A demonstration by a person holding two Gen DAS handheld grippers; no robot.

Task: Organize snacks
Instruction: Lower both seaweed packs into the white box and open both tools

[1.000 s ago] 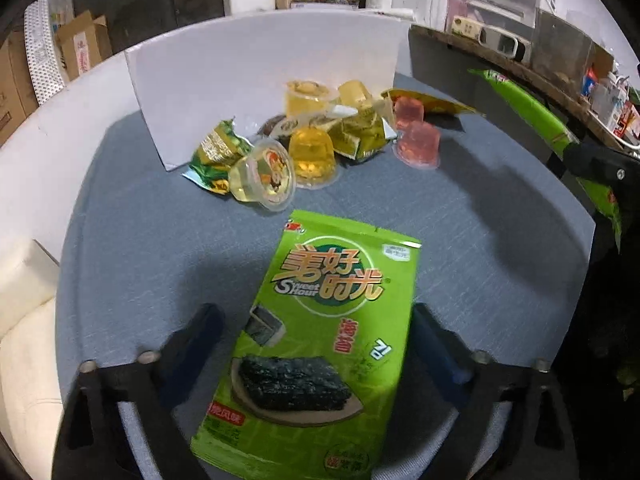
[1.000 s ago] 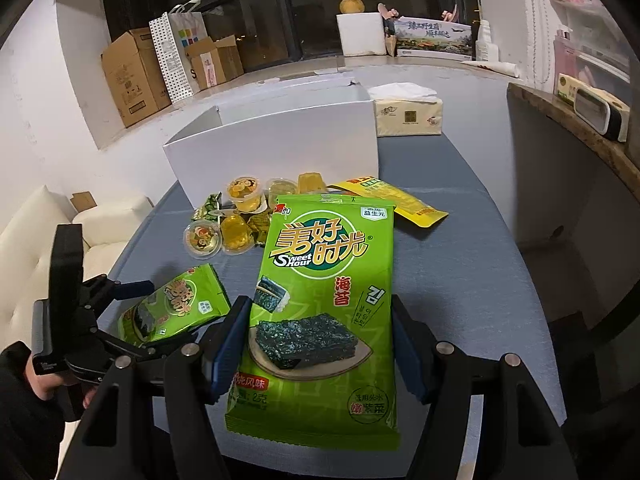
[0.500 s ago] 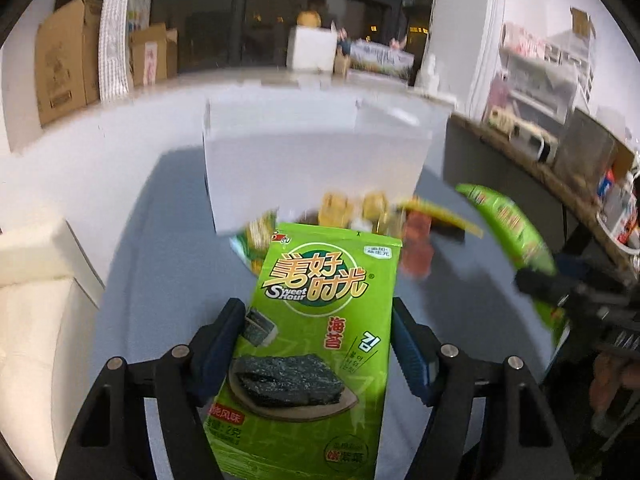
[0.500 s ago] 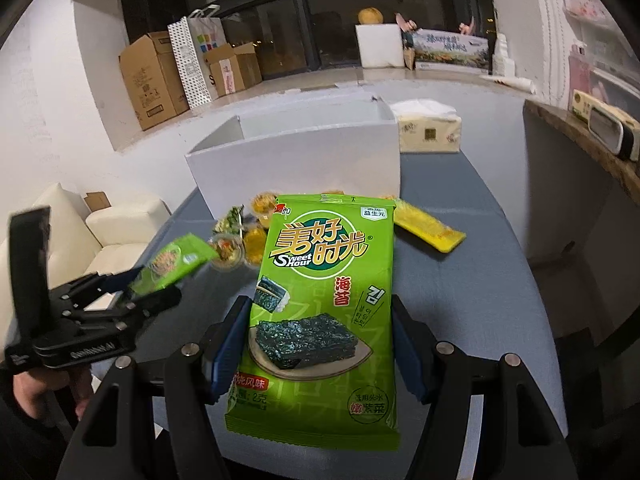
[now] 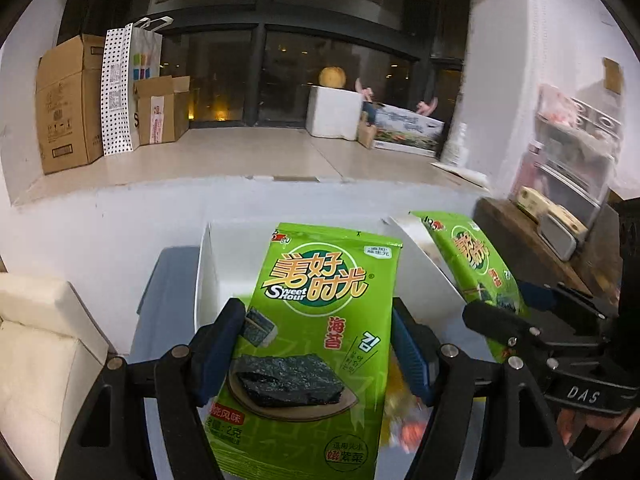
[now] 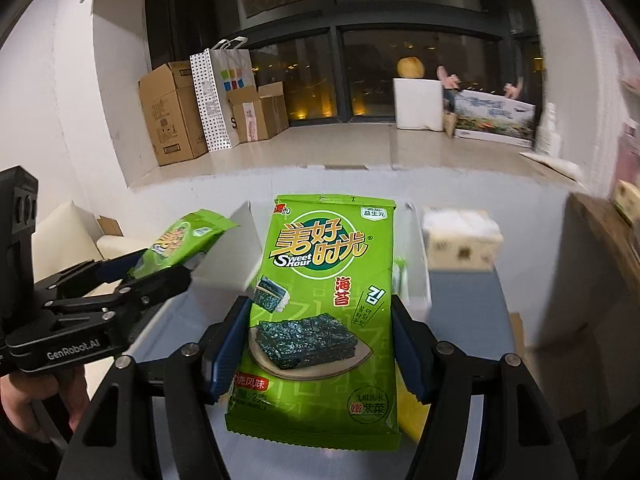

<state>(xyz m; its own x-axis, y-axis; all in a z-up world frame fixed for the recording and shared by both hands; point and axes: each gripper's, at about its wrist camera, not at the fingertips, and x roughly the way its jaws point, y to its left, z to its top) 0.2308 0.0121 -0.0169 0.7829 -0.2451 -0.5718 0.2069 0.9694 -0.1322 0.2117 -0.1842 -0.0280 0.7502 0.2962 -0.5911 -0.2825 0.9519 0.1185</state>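
My left gripper (image 5: 316,344) is shut on a green seaweed snack packet (image 5: 320,320) and holds it up over the near wall of the white box (image 5: 208,276). My right gripper (image 6: 320,340) is shut on a second, like seaweed packet (image 6: 324,300), also raised near the white box (image 6: 236,248). The right gripper and its packet (image 5: 472,264) show at the right of the left wrist view. The left gripper and its packet (image 6: 180,240) show at the left of the right wrist view. The packets hide most of the snack pile on the table.
The grey table (image 5: 164,284) carries the white box. A tissue box (image 6: 460,240) stands behind the box on the right. A cream sofa (image 5: 36,344) is at the left. A wooden shelf (image 5: 532,240) with appliances is at the right. Cardboard boxes (image 5: 64,104) stand on the window ledge.
Both grippers have risen and tilted up with their packets and moved toward the white box. The left gripper closed on its packet, which lay on the table a second ago.
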